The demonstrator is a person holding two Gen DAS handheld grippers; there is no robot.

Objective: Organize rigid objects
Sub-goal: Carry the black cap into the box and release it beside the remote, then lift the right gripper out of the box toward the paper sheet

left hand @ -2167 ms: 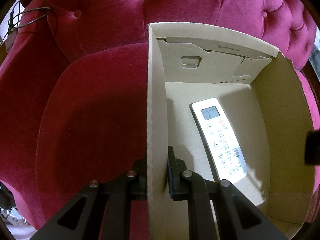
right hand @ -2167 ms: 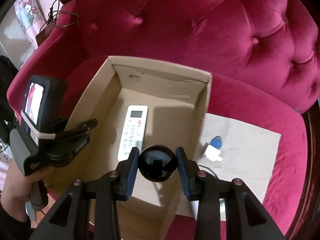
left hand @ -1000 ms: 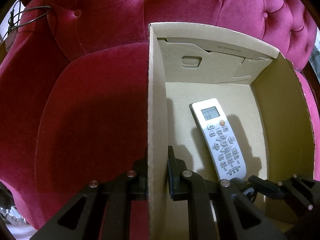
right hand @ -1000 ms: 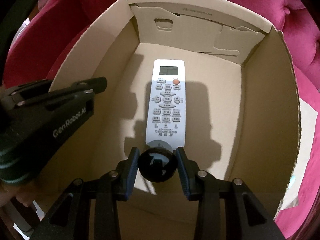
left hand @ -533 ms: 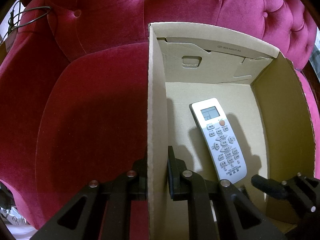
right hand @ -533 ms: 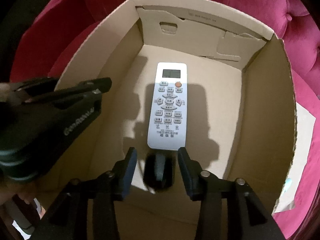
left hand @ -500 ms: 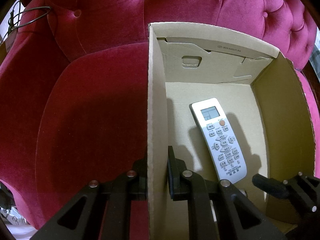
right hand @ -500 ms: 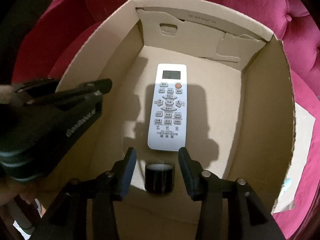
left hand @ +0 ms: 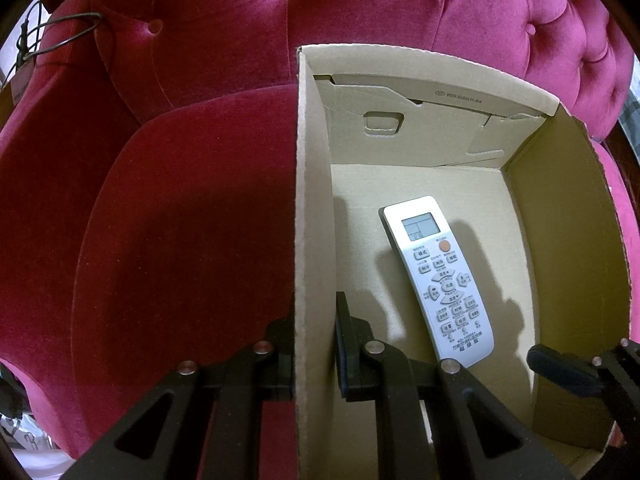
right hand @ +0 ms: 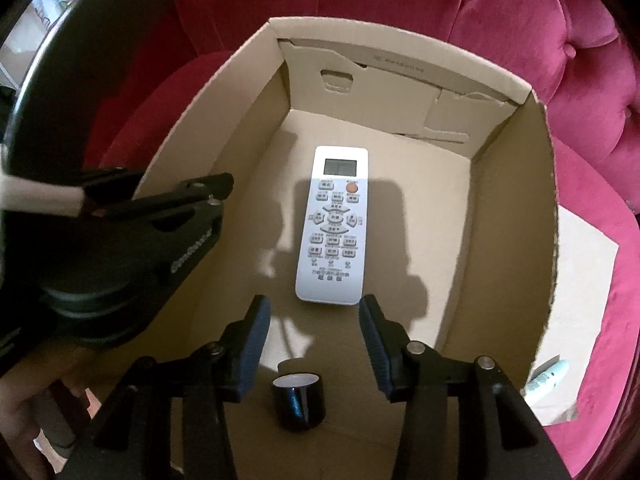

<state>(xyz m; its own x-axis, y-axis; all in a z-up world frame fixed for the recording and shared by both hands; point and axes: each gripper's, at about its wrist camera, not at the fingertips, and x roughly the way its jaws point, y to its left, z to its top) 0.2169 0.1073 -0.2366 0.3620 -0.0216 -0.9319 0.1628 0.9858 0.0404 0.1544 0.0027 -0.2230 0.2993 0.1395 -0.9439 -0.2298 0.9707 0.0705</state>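
An open cardboard box (left hand: 568,216) (right hand: 516,208) sits on a red velvet sofa. A white remote control (left hand: 438,276) (right hand: 334,226) lies face up on the box floor. A small black glossy cylinder (right hand: 298,400) stands on the box floor near the front wall, below and between my right fingers. My right gripper (right hand: 314,336) is open and empty above it; its tip shows in the left wrist view (left hand: 560,368). My left gripper (left hand: 314,344) is shut on the box's left wall (left hand: 312,240), one finger inside and one outside; it also shows in the right wrist view (right hand: 192,196).
The tufted red sofa back (left hand: 360,8) rises behind the box. A flat cardboard sheet (right hand: 580,280) lies on the seat right of the box, with a small white and blue object (right hand: 548,376) on it. A wire hanger (left hand: 60,36) hangs at far left.
My right gripper carried the black cylinder into the box, opened and let it go. The cylinder now stands on the box floor, and the gripper has risen a little. My left gripper has not moved.
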